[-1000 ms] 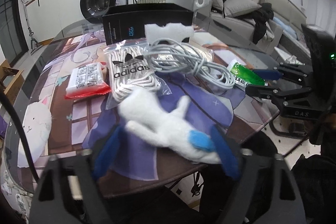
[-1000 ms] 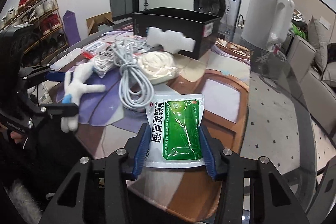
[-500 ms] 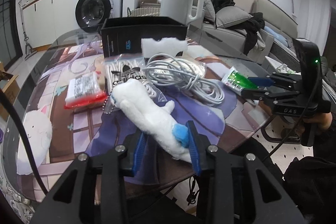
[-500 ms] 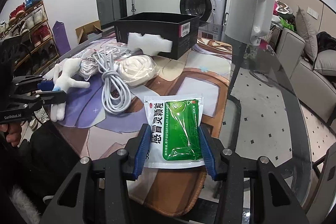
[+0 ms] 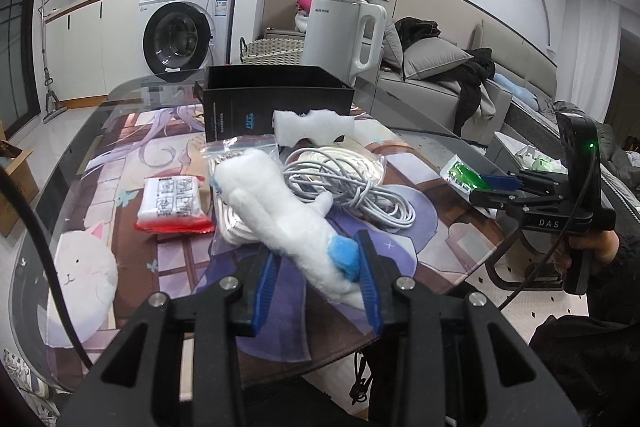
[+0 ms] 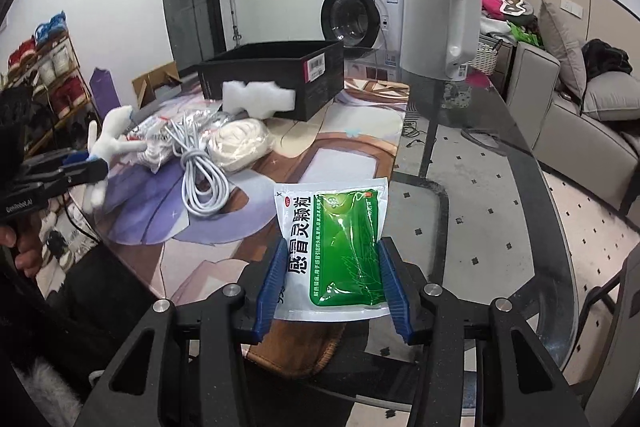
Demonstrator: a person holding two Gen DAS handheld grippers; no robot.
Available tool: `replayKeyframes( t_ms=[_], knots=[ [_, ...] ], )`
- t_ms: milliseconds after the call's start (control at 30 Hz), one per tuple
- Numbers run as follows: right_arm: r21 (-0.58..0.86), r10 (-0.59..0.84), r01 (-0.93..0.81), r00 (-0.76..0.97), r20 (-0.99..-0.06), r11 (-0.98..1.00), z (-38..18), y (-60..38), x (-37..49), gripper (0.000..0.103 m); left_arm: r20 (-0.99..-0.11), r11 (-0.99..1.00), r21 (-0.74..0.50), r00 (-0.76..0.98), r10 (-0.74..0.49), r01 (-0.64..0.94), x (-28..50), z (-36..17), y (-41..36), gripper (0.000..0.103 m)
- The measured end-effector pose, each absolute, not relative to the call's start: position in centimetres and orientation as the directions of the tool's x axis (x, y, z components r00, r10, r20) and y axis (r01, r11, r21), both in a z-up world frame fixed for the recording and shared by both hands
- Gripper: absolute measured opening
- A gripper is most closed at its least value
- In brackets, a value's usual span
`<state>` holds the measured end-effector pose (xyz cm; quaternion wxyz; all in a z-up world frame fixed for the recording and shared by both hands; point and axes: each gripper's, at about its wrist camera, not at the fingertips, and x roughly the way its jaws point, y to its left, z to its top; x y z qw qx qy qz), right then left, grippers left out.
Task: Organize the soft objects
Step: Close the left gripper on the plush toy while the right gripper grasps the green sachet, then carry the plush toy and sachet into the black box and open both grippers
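A white plush toy [image 5: 280, 203] with blue tips hangs tilted above the printed table mat [image 5: 132, 155], and my left gripper [image 5: 316, 259] is shut on its lower end. From the right wrist view the same toy [image 6: 114, 135] sticks up out of the left gripper [image 6: 80, 167] at the table's left edge. My right gripper [image 6: 333, 255] is shut on a green and white medicine pouch [image 6: 340, 227], held over the table's near edge. The left wrist view shows that pouch [image 5: 460, 175] in the right gripper [image 5: 496, 187] at the right.
An open black box [image 5: 276, 95] stands at the back of the mat with a white foam piece [image 5: 312, 127] leaning on it. A grey cable coil [image 5: 344, 183], a bag of white laces [image 5: 228, 163], a red-edged packet [image 5: 174, 205] and a cream bundle [image 6: 240, 143] lie between. A white kettle [image 5: 344, 35] stands behind.
My left gripper has shut on the plush toy, which lay on the mat, and lifted it. The right gripper has shifted with the pouch still in it.
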<state>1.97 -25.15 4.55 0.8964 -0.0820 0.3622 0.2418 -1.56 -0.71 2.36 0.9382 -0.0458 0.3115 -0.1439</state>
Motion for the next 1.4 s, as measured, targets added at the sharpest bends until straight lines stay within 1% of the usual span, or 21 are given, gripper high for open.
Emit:
replayKeyframes(
  t_ms=[167,333,667,833,1033,1400],
  knots=[
    [0.012,0.395,-0.512,0.647,-0.652,0.859,6.1,-23.7,2.3,0.046,-0.56,0.95,-0.182,0.768,-0.311,0.252,-1.3,3.1,-0.4,0.036],
    [0.034,0.436,-0.527,0.663,-0.609,0.849,7.6,-22.1,3.3,0.046,-0.539,0.947,-0.177,0.779,-0.321,0.268,-0.4,4.4,0.0,0.036],
    [0.057,0.492,-0.555,0.679,-0.545,0.83,10.9,-18.2,6.2,0.046,-0.483,0.941,-0.181,0.807,-0.34,0.288,3.5,7.4,0.5,0.036],
    [0.058,0.497,-0.555,0.686,-0.531,0.829,12.0,-16.7,7.9,0.046,-0.47,0.941,-0.171,0.815,-0.339,0.292,6.3,8.5,0.5,0.036],
    [0.064,0.492,-0.544,0.693,-0.527,0.836,12.7,-15.2,10.6,0.046,-0.448,0.939,-0.188,0.826,-0.342,0.287,9.7,9.4,1.0,0.036],
    [0.051,0.476,-0.54,0.689,-0.547,0.84,12.7,-12.6,15.1,0.046,-0.479,0.947,-0.181,0.817,-0.322,0.267,15.7,8.5,0.9,0.036]
  ],
)
